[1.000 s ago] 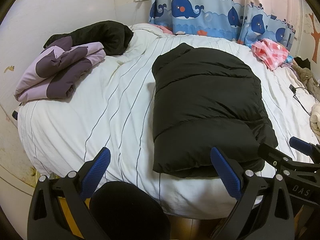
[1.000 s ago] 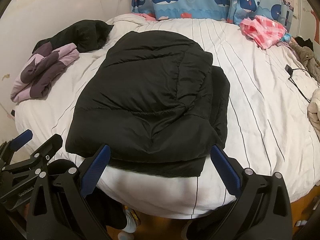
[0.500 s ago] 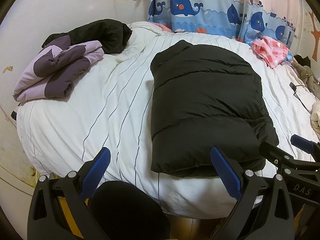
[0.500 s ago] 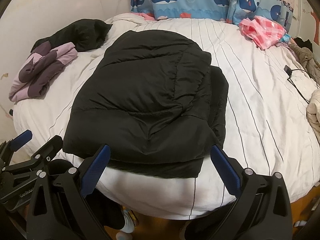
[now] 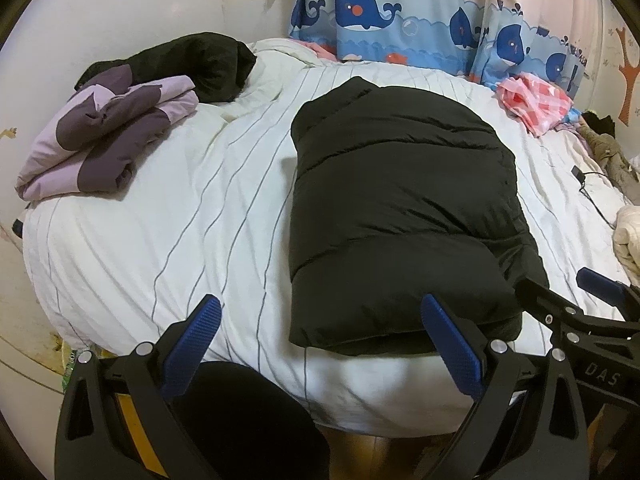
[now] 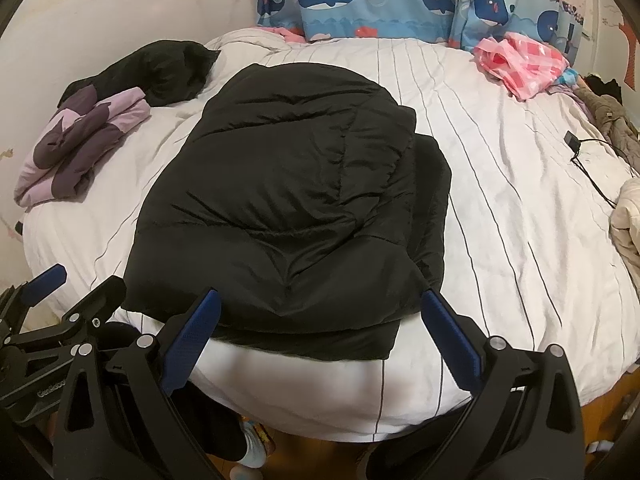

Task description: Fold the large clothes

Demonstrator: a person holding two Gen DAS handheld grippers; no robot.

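Black jacket (image 6: 296, 216) lies folded on the bed (image 5: 160, 220). Both grippers, left (image 5: 320, 344) and right (image 6: 320, 344), hang open, empty. Advice: grip the near hem corners evenly before folding over.

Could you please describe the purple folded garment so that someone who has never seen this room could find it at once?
Start at the white striped bed and look to its far left corner, by the plain wall. The purple folded garment lies there, touching a crumpled black garment behind it. It is the only two-tone piece, pale lilac with dark purple patches, unlike the black puffer jacket mid-bed.
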